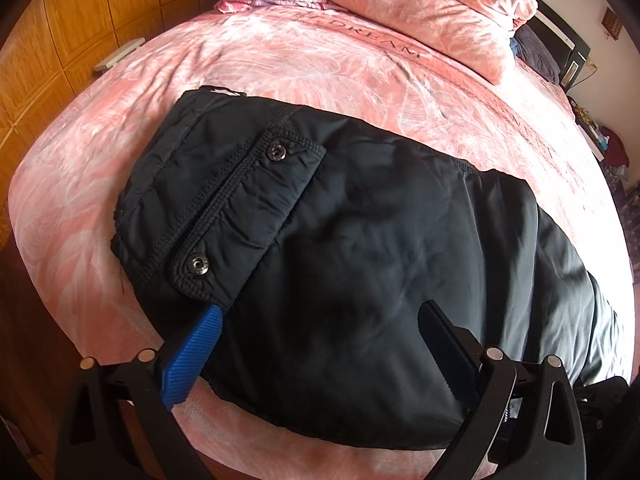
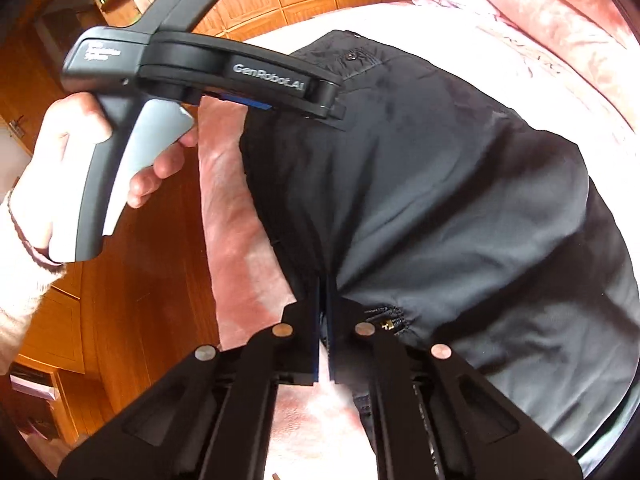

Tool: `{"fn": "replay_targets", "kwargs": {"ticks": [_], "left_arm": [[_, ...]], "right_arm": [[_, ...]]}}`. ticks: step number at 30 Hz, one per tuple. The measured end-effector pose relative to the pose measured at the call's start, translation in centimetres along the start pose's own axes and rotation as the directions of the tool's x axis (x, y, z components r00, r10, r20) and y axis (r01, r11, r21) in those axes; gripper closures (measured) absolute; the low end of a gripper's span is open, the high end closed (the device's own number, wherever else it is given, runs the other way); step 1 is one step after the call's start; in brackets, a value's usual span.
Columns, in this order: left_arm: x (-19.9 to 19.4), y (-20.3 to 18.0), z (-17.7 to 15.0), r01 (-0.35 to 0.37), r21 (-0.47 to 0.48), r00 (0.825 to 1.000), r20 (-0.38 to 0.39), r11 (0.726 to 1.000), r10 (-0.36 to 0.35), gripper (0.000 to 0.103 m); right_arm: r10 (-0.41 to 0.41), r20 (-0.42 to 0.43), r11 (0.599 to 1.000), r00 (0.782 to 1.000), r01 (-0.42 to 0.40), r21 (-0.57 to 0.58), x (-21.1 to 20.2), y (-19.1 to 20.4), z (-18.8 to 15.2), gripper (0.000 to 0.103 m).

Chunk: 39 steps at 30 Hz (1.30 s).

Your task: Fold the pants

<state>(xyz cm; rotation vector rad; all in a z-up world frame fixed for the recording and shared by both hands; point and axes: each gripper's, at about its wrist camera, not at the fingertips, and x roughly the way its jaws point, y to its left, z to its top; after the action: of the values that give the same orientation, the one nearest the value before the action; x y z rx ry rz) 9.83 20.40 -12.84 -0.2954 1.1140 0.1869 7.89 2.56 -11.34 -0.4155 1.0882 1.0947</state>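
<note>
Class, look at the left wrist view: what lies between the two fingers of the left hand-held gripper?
Black pants fabric fills the gap of the open left hand-held gripper, lying on the pink bedspread; nothing else sits there.

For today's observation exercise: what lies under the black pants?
Under the pants only the pink bedspread shows, all around their edges. The left gripper is open over them; the right gripper is shut on their edge. Anything directly beneath is hidden by the fabric.
</note>
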Motion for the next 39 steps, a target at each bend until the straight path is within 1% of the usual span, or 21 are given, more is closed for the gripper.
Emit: {"fn": "replay_targets", "kwargs": {"ticks": [2, 5, 6, 8, 9, 10, 11, 13, 15, 17, 19, 21, 25, 27, 29, 31, 33, 35, 36, 37, 39], "left_arm": [[-0.2, -0.2, 0.0, 0.001, -0.003, 1.000, 0.009, 1.000, -0.001, 0.004], [-0.2, -1.1, 0.2, 0.010, 0.008, 1.000, 0.006, 1.000, -0.010, 0.004], [-0.1, -1.5, 0.2, 0.006, 0.016, 1.000, 0.000, 1.000, -0.006, 0.004], [0.0, -2.4, 0.0, 0.007, 0.033, 1.000, -0.002, 0.999, -0.007, 0.004], [0.0, -2.8, -0.1, 0.012, 0.037, 1.000, -0.004, 0.999, -0.012, 0.004], [-0.1, -3.3, -0.3, 0.022, 0.042, 1.000, -0.005, 0.999, -0.022, 0.004], [-0.2, -3.8, -0.4, 0.033, 0.049, 0.999, -0.004, 0.998, -0.033, 0.004], [-0.6, -5.1, -1.0, 0.045, 0.055, 0.999, 0.001, 0.997, -0.045, 0.004], [-0.9, -7.0, -1.7, 0.080, 0.065, 0.997, -0.003, 0.995, -0.080, 0.004], [-1.1, -9.3, -2.6, 0.115, 0.092, 0.993, -0.012, 0.989, -0.115, 0.004], [-1.3, -12.2, -3.7, 0.143, 0.136, 0.990, -0.026, 0.980, -0.140, 0.004], [-1.2, -15.2, -5.0, 0.171, 0.184, 0.985, -0.043, 0.968, -0.166, 0.004], [-0.7, -21.0, -7.6, 0.224, 0.263, 0.974, -0.090, 0.939, -0.207, 0.004], [-0.3, -23.4, -8.7, 0.243, 0.285, 0.969, -0.116, 0.927, -0.218, 0.004], [0.1, -25.4, -9.7, 0.237, 0.322, 0.970, -0.126, 0.917, -0.207, 0.004], [0.8, -26.9, -10.6, 0.206, 0.370, 0.977, -0.126, 0.906, -0.171, 0.004], [1.9, -27.7, -11.2, 0.159, 0.399, 0.985, -0.124, 0.903, -0.118, 0.004], [2.5, -28.0, -11.7, 0.132, 0.419, 0.990, -0.107, 0.898, -0.095, 0.004], [2.5, -28.0, -11.8, 0.125, 0.422, 0.991, -0.099, 0.898, -0.092, 0.004], [2.5, -28.0, -11.9, 0.122, 0.421, 0.991, -0.095, 0.899, -0.090, 0.004], [2.1, -28.0, -11.9, 0.120, 0.409, 0.991, -0.097, 0.905, -0.088, 0.004]], "right_arm": [[0.008, 0.003, 1.000, 1.000, -0.008, -0.010, -0.1, 0.3, -0.1, 0.101], [-0.013, -0.012, 1.000, 1.000, 0.013, 0.014, 1.3, 0.0, -0.4, 0.101], [-0.019, -0.008, 0.999, 1.000, 0.020, 0.035, 1.6, -0.3, -0.5, 0.098], [0.010, 0.012, 0.997, 1.000, -0.011, 0.072, 1.2, -0.5, -1.0, 0.092], [0.017, 0.023, 0.996, 1.000, -0.019, 0.083, 0.7, -0.5, -1.1, 0.085], [0.027, 0.037, 0.995, 0.999, -0.030, 0.093, -0.1, -0.5, -1.4, 0.082], [0.031, 0.052, 0.993, 0.998, -0.037, 0.114, -1.2, -0.8, -1.8, 0.082], [0.018, 0.091, 0.984, 0.996, -0.034, 0.175, -3.8, -1.9, -3.3, 0.076], [-0.018, 0.140, 0.967, 0.990, -0.018, 0.253, -7.1, -3.7, -5.7, 0.076], [-0.072, 0.163, 0.929, 0.984, 0.007, 0.370, -10.1, -6.1, -9.1, 0.076], [-0.135, 0.169, 0.870, 0.976, 0.035, 0.492, -13.2, -8.6, -13.3, 0.076], [-0.201, 0.163, 0.795, 0.966, 0.064, 0.603, -16.1, -10.9, -17.9, 0.077], [-0.306, 0.127, 0.618, 0.943, 0.095, 0.780, -20.3, -14.8, -26.6, 0.077], [-0.335, 0.108, 0.559, 0.936, 0.105, 0.822, -21.1, -15.9, -29.6, 0.077], [-0.355, 0.087, 0.529, 0.931, 0.123, 0.840, -21.2, -16.6, -31.5, 0.079], [-0.353, 0.084, 0.540, 0.932, 0.130, 0.831, -20.7, -17.0, -32.4, 0.079], [-0.349, 0.076, 0.544, 0.934, 0.136, 0.828, -20.2, -17.5, -32.7, 0.080], [-0.366, 0.077, 0.558, 0.928, 0.153, 0.816, -20.5, -17.2, -32.4, 0.081], [-0.378, 0.090, 0.556, 0.921, 0.148, 0.818, -20.9, -16.9, -32.4, 0.078], [-0.388, 0.107, 0.546, 0.915, 0.135, 0.827, -21.8, -16.8, -33.0, 0.078], [-0.411, 0.138, 0.498, 0.901, 0.095, 0.862, -24.0, -16.8, -35.1, 0.077]]}}
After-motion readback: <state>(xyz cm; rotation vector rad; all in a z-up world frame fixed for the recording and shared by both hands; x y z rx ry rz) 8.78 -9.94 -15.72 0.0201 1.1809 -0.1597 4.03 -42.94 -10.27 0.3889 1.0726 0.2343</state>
